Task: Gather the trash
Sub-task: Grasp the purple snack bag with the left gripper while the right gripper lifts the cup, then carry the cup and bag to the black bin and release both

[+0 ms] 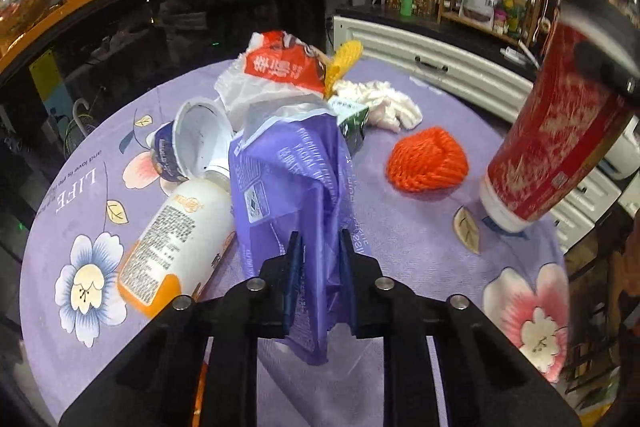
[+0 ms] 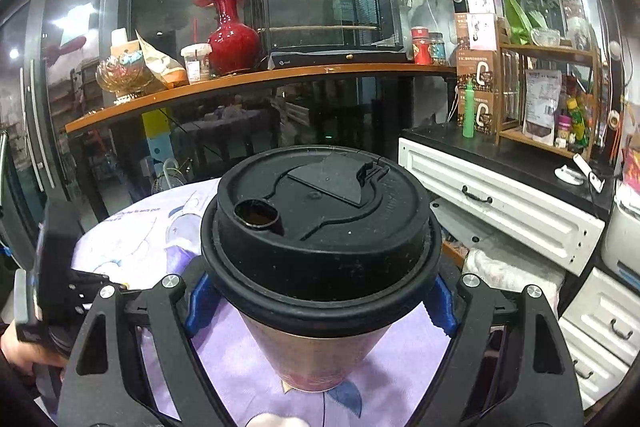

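Note:
My left gripper [image 1: 320,259] is shut on a purple plastic bag [image 1: 296,183] that hangs between its fingers above the round table. My right gripper [image 2: 320,303] is shut on a red paper cup with a black lid [image 2: 320,223], gripped just under the lid. The same cup [image 1: 556,135] shows tilted and lifted at the right of the left wrist view. On the table lie a white and orange bottle [image 1: 176,247] on its side, an empty yogurt cup [image 1: 192,143], a red and white wrapper [image 1: 280,67], crumpled tissue [image 1: 380,103] and an orange foam net [image 1: 428,159].
The table has a purple flowered cloth [image 1: 420,267]. A yellow foam net [image 1: 344,63] pokes up behind the wrapper. White drawers [image 2: 500,203] stand right of the table. A wooden shelf [image 2: 260,79] with a red vase [image 2: 232,39] is behind.

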{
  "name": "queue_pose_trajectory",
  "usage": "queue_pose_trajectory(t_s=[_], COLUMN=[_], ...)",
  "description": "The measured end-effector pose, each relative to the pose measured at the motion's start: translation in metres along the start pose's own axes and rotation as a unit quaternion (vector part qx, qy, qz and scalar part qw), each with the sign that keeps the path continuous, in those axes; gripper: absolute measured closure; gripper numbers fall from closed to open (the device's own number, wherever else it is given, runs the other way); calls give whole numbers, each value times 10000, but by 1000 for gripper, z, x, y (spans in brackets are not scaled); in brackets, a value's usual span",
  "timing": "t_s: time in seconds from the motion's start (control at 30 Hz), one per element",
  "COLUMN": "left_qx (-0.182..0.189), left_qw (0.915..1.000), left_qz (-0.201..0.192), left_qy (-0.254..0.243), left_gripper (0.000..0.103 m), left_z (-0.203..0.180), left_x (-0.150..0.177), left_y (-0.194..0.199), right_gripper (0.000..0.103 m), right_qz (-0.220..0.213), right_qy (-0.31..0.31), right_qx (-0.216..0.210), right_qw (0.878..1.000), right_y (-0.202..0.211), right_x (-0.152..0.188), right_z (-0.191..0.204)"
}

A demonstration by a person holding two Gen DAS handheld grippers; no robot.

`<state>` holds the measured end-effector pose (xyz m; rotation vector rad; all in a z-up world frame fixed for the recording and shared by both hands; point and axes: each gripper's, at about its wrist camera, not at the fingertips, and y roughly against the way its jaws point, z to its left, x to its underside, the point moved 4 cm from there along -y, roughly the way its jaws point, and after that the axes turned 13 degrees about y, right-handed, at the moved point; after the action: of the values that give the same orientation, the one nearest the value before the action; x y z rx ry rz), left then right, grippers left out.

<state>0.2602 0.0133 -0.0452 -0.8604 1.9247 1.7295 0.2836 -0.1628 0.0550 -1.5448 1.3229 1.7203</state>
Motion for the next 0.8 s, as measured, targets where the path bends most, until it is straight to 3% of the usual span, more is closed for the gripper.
queue_pose_trajectory(t_s=[0.27,0.5,0.67,0.8], left_qx=[700,1538,2027,2290], left_qw=[9968,9869,9773,9713], left_qz=[-338,-444,-365,-214], left_qy=[204,-210,-495,-604], left_gripper=[87,87,87,87], left_z=[-17,-92,-155,-196], left_x=[0,10,18,21], left_y=[47,68,60,51], right_gripper=[21,21,21,21], right_qz=[-121,6,557,1208], right_qy=[-178,-195,-469,-767], right_qx=[62,689,1157,1318], right_qw=[9997,9974,9906,9809], right_y=[43,83,81,54], right_x=[13,36,81,140], right_z=[-17,-64,-115,-148])
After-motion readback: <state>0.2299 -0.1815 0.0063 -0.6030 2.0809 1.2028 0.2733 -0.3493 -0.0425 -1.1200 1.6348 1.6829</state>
